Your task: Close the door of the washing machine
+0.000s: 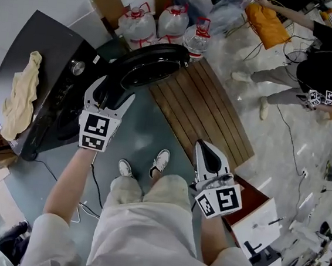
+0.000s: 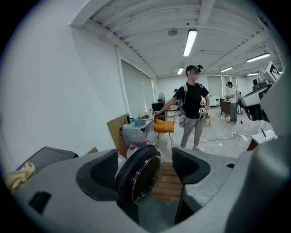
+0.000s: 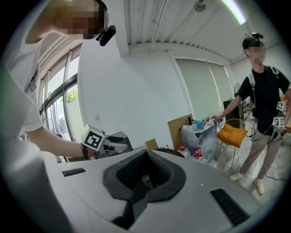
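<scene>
The black washing machine (image 1: 47, 58) stands at the left, and its round glass door (image 1: 152, 63) is swung wide open over the floor. My left gripper (image 1: 116, 92) reaches the door's near edge. In the left gripper view the door (image 2: 141, 175) stands between the open jaws of the left gripper (image 2: 148, 168), its rim close to the left pad and clear of the right one. My right gripper (image 1: 209, 156) hangs by my right leg, away from the machine. In the right gripper view the right gripper (image 3: 144, 175) is shut with nothing in it.
A yellow cloth (image 1: 19, 96) lies on top of the machine. Water bottles (image 1: 175, 21) and cardboard (image 1: 109, 2) stand behind the door, beside a wooden slat platform (image 1: 210, 104). A person (image 1: 328, 73) crouches at the far right. A white box (image 1: 259, 225) sits near my right foot.
</scene>
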Demonstrator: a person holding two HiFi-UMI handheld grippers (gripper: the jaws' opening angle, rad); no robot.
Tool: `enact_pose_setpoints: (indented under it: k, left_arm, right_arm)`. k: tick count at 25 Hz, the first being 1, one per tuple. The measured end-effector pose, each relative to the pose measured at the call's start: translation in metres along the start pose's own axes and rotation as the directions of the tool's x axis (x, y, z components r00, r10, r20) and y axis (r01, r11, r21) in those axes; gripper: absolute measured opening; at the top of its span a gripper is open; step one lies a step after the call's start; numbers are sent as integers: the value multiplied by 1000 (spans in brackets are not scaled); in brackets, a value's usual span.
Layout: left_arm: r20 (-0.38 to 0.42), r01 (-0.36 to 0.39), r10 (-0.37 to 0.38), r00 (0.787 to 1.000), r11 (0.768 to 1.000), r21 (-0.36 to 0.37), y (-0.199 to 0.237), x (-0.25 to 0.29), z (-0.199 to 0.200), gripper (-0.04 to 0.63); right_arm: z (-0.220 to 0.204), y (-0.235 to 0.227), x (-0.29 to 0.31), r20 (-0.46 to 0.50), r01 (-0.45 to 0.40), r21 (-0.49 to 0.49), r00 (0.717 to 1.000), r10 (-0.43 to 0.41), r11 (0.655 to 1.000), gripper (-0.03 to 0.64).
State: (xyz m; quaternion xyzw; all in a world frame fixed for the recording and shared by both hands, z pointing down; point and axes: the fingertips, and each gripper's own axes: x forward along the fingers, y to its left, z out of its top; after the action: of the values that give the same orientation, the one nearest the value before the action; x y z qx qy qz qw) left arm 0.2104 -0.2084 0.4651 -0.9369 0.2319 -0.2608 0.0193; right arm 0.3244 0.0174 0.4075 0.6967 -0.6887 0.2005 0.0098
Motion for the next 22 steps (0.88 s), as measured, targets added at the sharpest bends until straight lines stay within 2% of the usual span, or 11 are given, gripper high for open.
enact_pose_setpoints:
  k: [7, 13, 18, 22]
  left_arm:
    - [-134, 4, 4, 991, 998, 63, 14, 85, -45, 357]
    - [-210, 45, -17, 978, 990, 132, 22, 145, -66, 357]
    - [-310, 71, -6, 951, 978, 198, 30, 189, -88, 357]
    - [-360, 89, 17, 933, 957, 275, 44, 222, -115, 357]
  right_arm:
    - [-32, -21, 36, -39, -48, 25, 998, 49, 999, -3]
    - [-61, -39, 48, -74, -61, 56, 995, 65, 997, -3]
    - [-86, -48, 43, -117, -49, 91, 991, 59, 995, -3]
    - [-101, -54, 44, -132, -51, 101, 989, 64, 994, -3]
